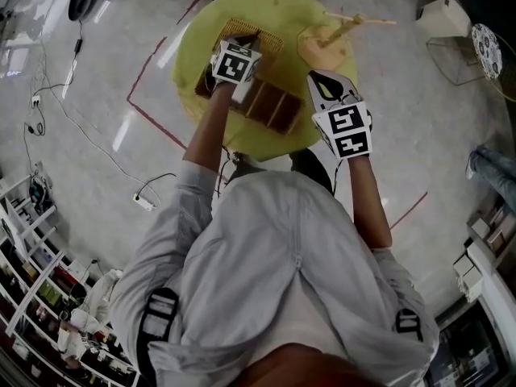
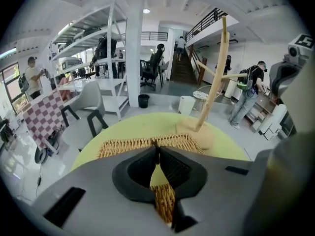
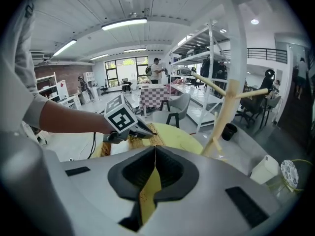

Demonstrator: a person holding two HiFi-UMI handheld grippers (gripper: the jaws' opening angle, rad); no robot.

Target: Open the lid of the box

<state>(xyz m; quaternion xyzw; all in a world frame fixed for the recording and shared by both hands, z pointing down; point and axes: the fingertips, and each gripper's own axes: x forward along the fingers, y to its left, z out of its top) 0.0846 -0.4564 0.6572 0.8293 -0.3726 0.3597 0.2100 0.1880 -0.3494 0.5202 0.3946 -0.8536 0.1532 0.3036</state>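
Note:
A brown box (image 1: 270,107) lies on the round yellow-green table (image 1: 197,43), its inside compartments showing. Its woven wicker lid (image 1: 268,35) stands raised at the far side. My left gripper (image 1: 242,39) is shut on the lid's edge. In the left gripper view the wicker lid (image 2: 128,145) spreads just past the gripper (image 2: 156,150), and wicker shows through the gap lower down. The right gripper view shows the left gripper (image 3: 143,129) pinching the lid (image 3: 150,140). My right gripper (image 1: 322,77) hovers to the right of the box, shut and holding nothing (image 3: 155,149).
A wooden branched stand (image 1: 339,31) rises from a round base at the table's far right, close to both grippers (image 2: 214,82). Red tape lines and a cable lie on the floor around the table. Shelves, chairs and people stand further off.

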